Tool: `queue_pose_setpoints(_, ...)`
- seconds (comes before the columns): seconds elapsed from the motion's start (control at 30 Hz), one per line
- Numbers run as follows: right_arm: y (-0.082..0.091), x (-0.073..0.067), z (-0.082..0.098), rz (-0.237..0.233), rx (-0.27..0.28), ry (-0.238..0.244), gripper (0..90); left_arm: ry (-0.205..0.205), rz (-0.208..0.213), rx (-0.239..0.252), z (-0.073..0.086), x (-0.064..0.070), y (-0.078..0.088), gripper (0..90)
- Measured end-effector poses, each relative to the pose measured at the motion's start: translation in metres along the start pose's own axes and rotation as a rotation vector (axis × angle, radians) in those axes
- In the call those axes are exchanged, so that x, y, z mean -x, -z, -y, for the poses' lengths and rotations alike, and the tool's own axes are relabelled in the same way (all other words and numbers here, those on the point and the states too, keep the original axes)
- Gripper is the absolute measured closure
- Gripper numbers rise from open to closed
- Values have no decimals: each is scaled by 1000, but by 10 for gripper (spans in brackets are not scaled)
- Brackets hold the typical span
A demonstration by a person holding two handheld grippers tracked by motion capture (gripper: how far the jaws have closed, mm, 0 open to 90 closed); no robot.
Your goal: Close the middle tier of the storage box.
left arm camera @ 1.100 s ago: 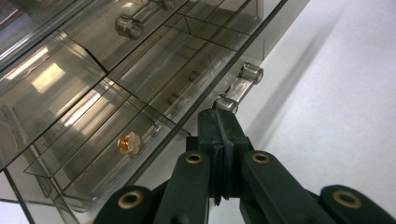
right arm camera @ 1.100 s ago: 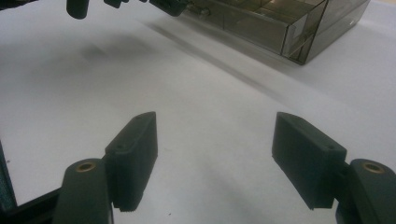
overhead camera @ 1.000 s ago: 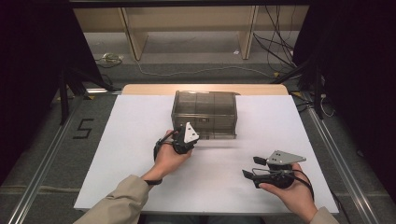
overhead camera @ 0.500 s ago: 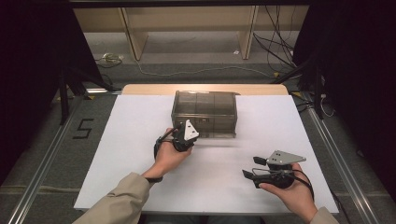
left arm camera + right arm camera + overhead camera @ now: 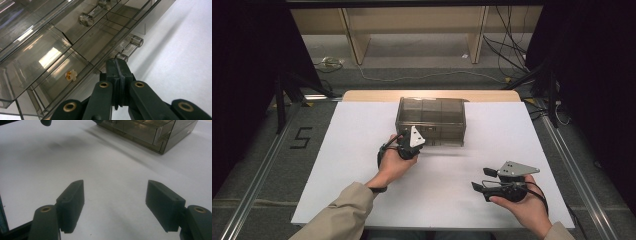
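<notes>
Smoke-tinted clear plastic drawer box [image 5: 431, 119] standing near the far middle of the white-covered counter [image 5: 337, 165]. Left hand-held gripper [image 5: 117, 65], jaws pressed together with nothing between them, tips just beside a clear cylindrical drawer handle [image 5: 130, 47] on the box's front. Right hand-held gripper [image 5: 115, 205], jaws spread wide and empty, over bare counter, well apart from the box.

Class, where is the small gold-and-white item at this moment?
In the left gripper view, the gold-and-white item lies inside a compartment of the clear drawer box, left of the shut left gripper.

Overhead forward-down; gripper views near shared drawer box [image 5: 430, 120].
</notes>
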State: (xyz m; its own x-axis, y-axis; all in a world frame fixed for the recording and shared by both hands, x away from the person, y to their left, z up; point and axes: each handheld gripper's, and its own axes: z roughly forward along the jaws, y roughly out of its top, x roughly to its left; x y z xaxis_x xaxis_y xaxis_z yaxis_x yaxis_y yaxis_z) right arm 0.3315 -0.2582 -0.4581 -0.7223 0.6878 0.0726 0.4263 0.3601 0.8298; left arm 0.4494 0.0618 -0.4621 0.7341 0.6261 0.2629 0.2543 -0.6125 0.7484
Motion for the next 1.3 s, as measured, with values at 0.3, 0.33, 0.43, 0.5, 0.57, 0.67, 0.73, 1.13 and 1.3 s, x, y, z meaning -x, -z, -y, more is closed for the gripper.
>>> queue_pose_setpoints(0.3,0,0,0,-2,0,3,322,-8,-5,-8,-3,-3,-3,900)
queue_pose_setpoints(0.33,0,0,0,-2,-1,0,322,-7,-7,-7,-4,-3,-4,900)
queue_pose_setpoints(0.43,0,0,0,-2,1,0,322,-10,-8,-11,-5,-4,-5,900)
queue_pose_setpoints(0.5,-1,0,0,-3,0,-1,322,-6,-10,-10,-6,-5,-6,900)
queue_pose_setpoints(0.57,-1,0,0,-4,0,-2,321,-8,-10,-14,-6,-6,-7,900)
queue_pose_setpoints(0.67,-1,0,0,-3,0,-4,322,-2,-11,-11,-7,-6,-8,900)
queue_pose_setpoints(0.73,0,0,0,-3,2,-3,322,-8,-15,-12,-7,-7,-9,900)
queue_pose_setpoints(1.13,0,1,0,-1,1,-2,322,2,-33,-14,-10,-13,-15,900)
queue_pose_setpoints(1.3,0,1,0,-1,1,-2,322,0,-42,-20,-12,-16,-17,900)
